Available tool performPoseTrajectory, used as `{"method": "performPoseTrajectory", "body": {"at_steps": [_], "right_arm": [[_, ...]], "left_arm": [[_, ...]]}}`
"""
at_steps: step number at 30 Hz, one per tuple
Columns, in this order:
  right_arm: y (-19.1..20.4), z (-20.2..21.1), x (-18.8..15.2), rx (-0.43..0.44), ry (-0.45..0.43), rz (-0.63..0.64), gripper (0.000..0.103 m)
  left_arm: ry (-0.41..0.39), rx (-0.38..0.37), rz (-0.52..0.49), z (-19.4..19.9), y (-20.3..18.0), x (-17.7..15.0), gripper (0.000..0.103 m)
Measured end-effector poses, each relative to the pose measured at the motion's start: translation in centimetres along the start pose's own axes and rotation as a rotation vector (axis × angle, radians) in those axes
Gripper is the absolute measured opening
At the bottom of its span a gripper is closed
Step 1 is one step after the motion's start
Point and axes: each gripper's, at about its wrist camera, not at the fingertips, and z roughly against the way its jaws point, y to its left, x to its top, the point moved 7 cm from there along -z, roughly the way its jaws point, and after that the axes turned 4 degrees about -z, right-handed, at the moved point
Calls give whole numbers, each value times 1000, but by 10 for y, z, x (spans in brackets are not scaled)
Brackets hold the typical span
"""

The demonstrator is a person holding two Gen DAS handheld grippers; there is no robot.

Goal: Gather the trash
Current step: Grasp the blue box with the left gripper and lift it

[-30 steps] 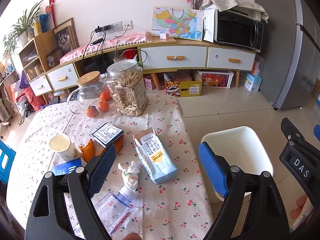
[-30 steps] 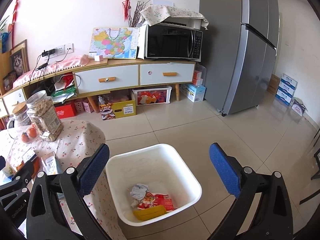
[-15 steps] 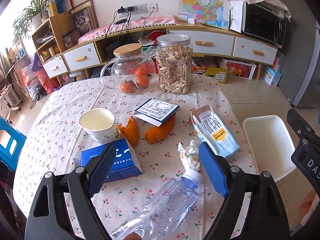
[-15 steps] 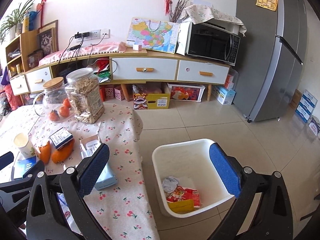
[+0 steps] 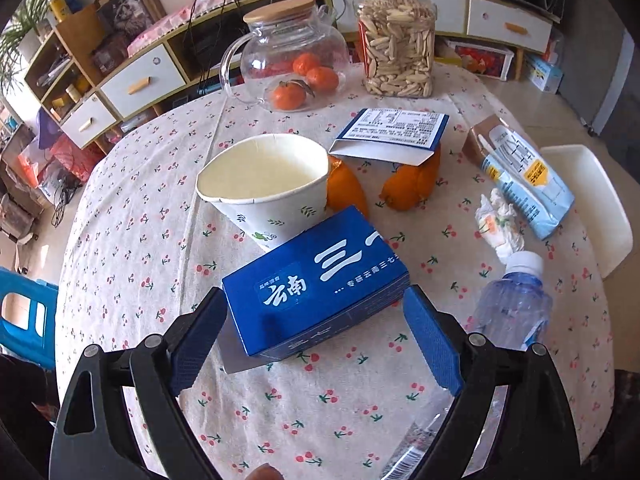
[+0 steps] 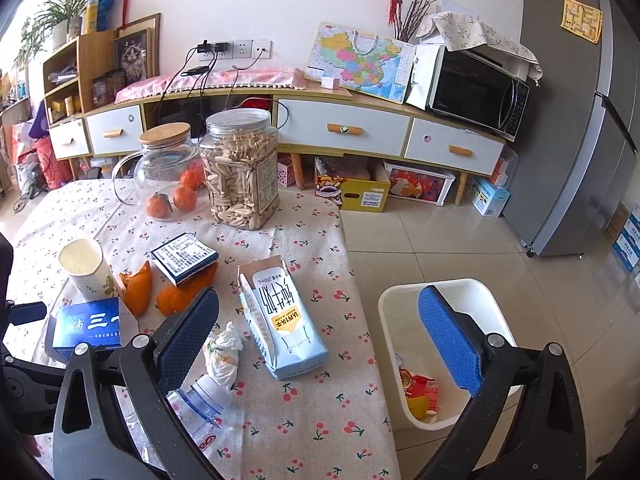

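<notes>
blue box (image 5: 320,284): white characters "云南", "三七"; milk carton (image 6: 280,316): "纯牛奶", "adopt a cow", "200ml"; small box atop orange peel (image 5: 394,133): printed table, too small to read; bottle label: illegible.

Bottle (image 5: 508,312): lower body cut off by frame edge, partly behind right finger. Bin (image 6: 440,420): contents partly hidden by pad. Box (image 6: 86,326): left end hidden.
</notes>
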Motion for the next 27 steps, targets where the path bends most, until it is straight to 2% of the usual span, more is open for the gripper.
{"method": "performPoseTrajectory", "body": {"at_steps": [6, 10, 14, 16, 19, 22, 25, 27], "right_arm": [[1, -14, -4, -13, 43, -5, 96], [-6, -25, -8, -8, 89, -34, 96], [-19, -31, -11, -11, 125, -72, 96], [-24, -34, -12, -6, 140, -89, 96], [-29, -34, -14, 1, 155, -107, 96], [-29, -34, -15, 16, 164, -110, 96], [-27, -31, -17, 40, 175, -108, 96], [-22, -30, -20, 70, 193, -101, 96]], "left_arm": [[67, -82, -152, -30, 2, -4, 88], [55, -58, -317, -42, -10, 2, 92], [54, -47, -380, -46, -13, 9, 92], [49, -58, -367, -46, -10, 13, 92], [88, -92, -334, -54, -9, 11, 91], [69, -95, -317, -51, -13, 8, 79], [53, -141, -230, -38, -12, 4, 64], [50, -165, -165, -28, -10, 0, 58]]}}
